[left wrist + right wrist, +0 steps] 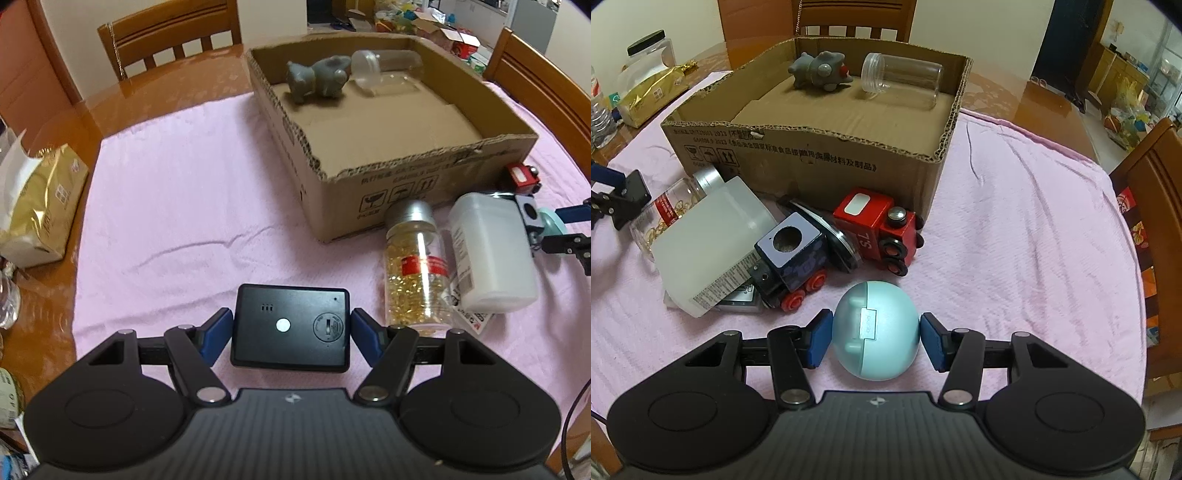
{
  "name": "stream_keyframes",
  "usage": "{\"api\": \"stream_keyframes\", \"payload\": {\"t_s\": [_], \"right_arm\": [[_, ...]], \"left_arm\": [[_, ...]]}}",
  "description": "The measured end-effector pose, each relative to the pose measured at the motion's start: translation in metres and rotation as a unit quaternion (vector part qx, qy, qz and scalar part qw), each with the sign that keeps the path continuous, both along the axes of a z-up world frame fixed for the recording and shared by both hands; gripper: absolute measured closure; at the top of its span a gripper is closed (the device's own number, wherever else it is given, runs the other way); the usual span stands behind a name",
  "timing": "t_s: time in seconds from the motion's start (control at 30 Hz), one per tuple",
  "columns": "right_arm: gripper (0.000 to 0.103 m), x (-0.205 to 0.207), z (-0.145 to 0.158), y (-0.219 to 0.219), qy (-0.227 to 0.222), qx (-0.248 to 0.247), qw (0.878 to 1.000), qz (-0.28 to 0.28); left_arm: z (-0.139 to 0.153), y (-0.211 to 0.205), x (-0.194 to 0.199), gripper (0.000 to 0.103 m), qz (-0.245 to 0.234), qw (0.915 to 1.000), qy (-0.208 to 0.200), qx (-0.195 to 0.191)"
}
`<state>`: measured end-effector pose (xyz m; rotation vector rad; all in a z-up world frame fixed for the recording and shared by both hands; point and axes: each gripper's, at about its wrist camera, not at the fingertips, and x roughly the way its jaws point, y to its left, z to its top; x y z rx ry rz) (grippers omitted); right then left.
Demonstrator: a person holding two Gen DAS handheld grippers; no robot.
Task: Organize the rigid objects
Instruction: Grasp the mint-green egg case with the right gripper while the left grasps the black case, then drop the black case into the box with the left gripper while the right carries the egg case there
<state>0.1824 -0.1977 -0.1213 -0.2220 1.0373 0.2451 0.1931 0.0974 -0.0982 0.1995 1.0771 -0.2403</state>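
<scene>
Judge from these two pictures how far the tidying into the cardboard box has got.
Done: a grey toy and an empty clear jar lie in the box. In hand: the left tongs grip a black device; the right tongs grip a teal ball. Left on the pink cloth: capsule jar, white container, red train, blue train.

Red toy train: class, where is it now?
Right wrist view, centre: the red toy train lies on the pink cloth against the cardboard box, beside the blue toy train.
</scene>
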Motion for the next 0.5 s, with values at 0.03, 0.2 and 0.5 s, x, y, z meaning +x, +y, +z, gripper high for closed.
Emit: {"api": "stream_keyframes", "payload": {"t_s": [0.03, 0.2, 0.5], "right_arm": [[0.046, -0.001, 0.002, -0.001, 0.000, 0.000, 1.000, 0.001], [0.046, -0.004, 0.012, -0.002, 0.003, 0.001, 1.000, 0.015], [0.046, -0.007, 0.047, -0.001, -0.010, -0.007, 0.999, 0.052]], "left_arm": [[0.004, 0.000, -0.001, 0.034, -0.003, 1.0000, -0.001, -0.002], [0.027, -0.003, -0.004, 0.034, -0.026, 0.9996, -0.008, -0.005], [0.082, -0.023, 0.008, 0.034, -0.081, 0.9949, -0.056, -0.023]]}}
